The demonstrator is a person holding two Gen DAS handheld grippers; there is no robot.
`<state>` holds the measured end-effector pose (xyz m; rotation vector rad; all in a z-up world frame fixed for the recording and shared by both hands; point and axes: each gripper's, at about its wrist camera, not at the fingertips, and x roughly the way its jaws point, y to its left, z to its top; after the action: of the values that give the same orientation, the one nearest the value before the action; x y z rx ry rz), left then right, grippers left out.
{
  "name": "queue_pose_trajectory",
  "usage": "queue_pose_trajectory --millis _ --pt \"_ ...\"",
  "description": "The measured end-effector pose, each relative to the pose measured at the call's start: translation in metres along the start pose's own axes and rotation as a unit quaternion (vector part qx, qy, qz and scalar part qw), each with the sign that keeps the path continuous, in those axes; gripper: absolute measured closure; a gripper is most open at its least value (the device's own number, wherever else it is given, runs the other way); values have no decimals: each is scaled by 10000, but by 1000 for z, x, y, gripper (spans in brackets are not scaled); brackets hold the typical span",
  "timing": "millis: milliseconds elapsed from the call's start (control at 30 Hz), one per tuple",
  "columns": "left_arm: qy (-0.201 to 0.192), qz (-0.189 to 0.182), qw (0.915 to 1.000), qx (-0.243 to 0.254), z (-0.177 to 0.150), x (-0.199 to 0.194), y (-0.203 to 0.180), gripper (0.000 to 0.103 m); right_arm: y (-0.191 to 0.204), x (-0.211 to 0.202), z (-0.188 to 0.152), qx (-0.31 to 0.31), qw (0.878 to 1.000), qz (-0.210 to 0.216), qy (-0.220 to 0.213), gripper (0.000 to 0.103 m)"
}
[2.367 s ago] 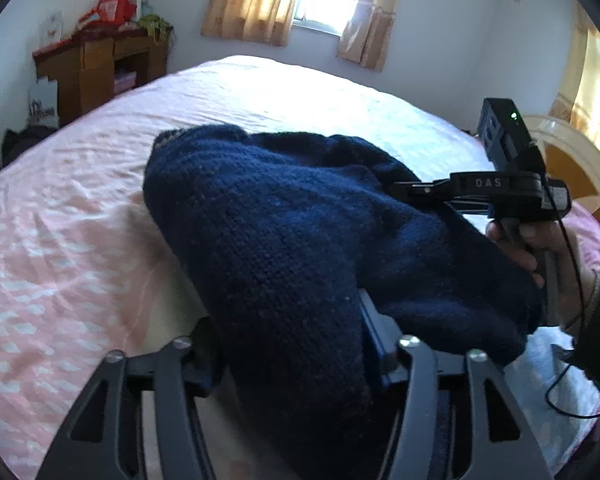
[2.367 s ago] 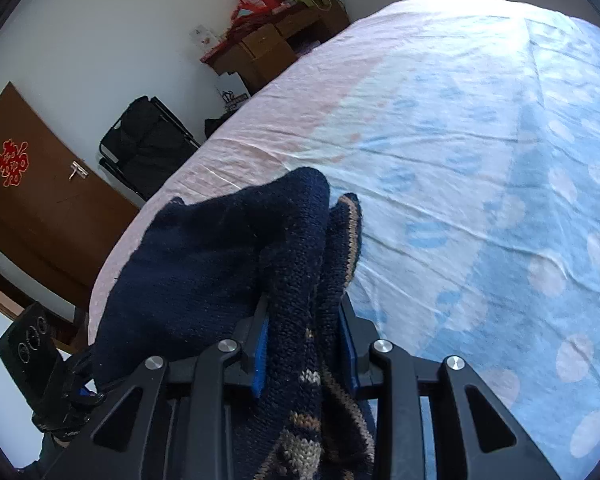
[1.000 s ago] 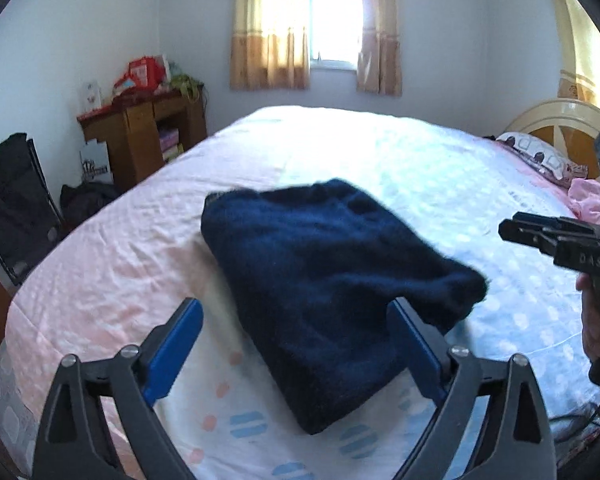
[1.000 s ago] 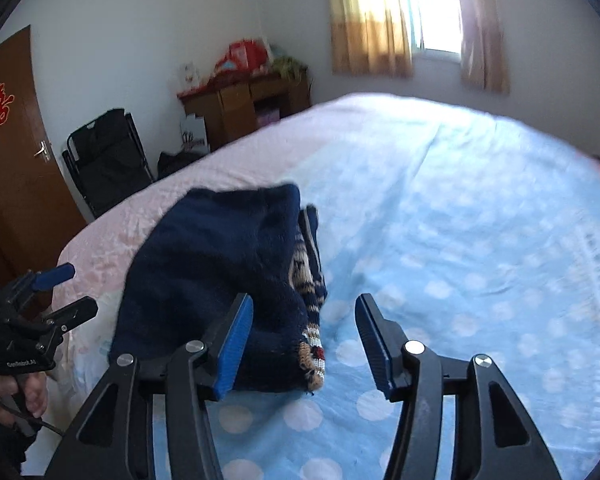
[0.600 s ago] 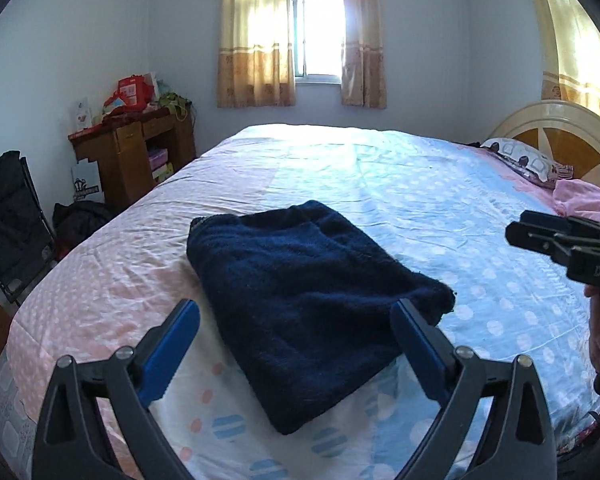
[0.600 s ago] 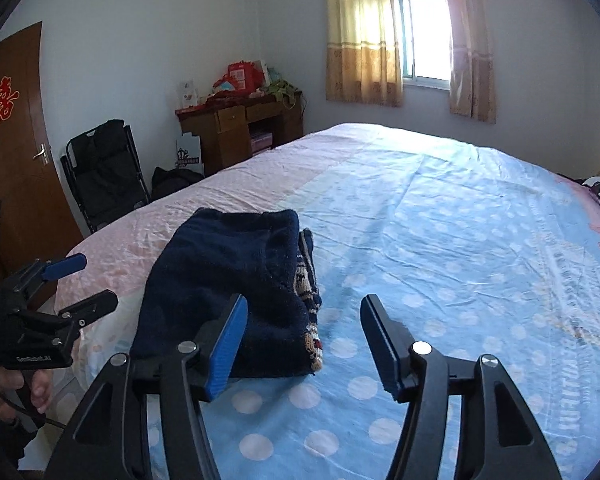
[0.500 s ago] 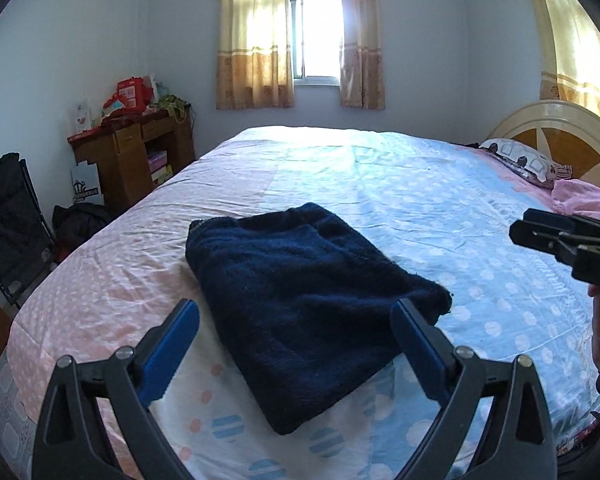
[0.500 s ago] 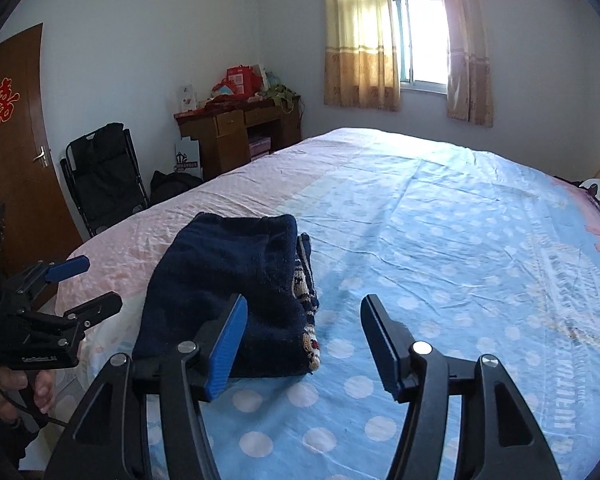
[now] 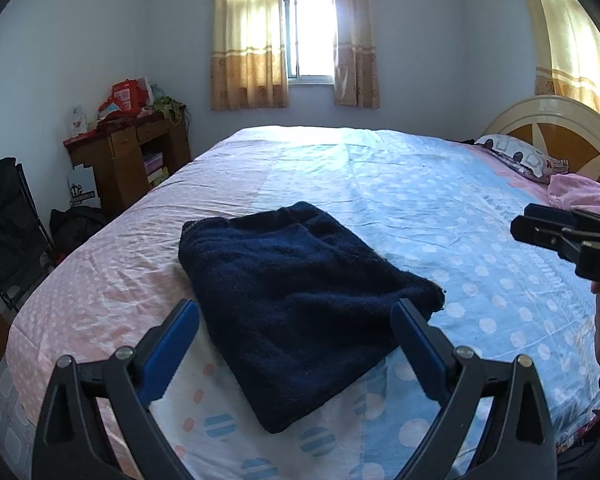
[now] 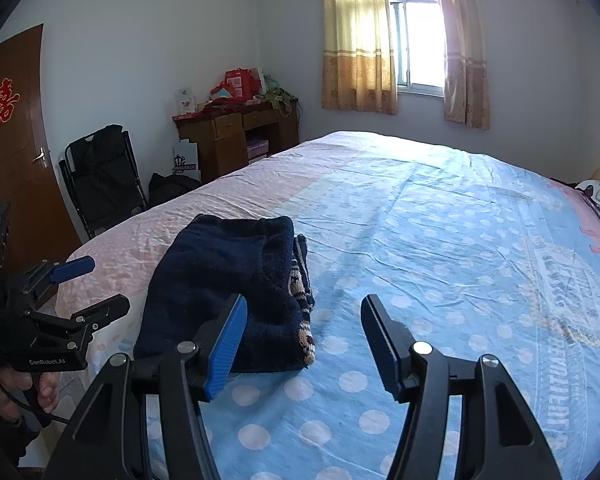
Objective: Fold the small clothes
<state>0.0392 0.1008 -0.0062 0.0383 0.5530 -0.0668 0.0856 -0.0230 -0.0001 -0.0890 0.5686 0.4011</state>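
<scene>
A folded navy knitted sweater [image 9: 300, 300] lies flat on the bed sheet [image 9: 420, 200], near the bed's foot-end corner. In the right wrist view the sweater [image 10: 228, 272] shows a patterned hem along its right edge. My left gripper [image 9: 294, 312] hovers open just short of the sweater, its blue pads wide apart and touching nothing. My right gripper [image 10: 304, 304] is open too, nothing between its pads, off the sweater's near right corner. Each gripper shows in the other's view: the right gripper [image 9: 540, 232] at the right edge, the left gripper [image 10: 104, 284] at the left, held by a hand.
The bed sheet [image 10: 440, 240] is pink and blue with dots. A wooden desk [image 9: 128, 156] with clutter, a black folding chair [image 10: 100, 176] and a brown door [image 10: 12, 140] stand to the left. A headboard [image 9: 548, 128], pillow [image 9: 516, 156] and pink blanket [image 9: 584, 196] are at the right.
Both grippers were shut on the sweater; they have let go, opened and drawn back and up. The sweater now lies folded on the bed. Hardly anything moved in the last half second.
</scene>
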Motion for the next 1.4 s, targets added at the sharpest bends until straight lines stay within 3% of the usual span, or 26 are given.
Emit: queue_pose_trajectory --millis 967,1400 --pt "0 17 10000 0 0 0 1 4 -3 0 -7 65 10000 -37 0 42" --pt "-62 276 9996 -72 -1 -4 6 0 -4 2 -9 67 9995 -317 -25 42"
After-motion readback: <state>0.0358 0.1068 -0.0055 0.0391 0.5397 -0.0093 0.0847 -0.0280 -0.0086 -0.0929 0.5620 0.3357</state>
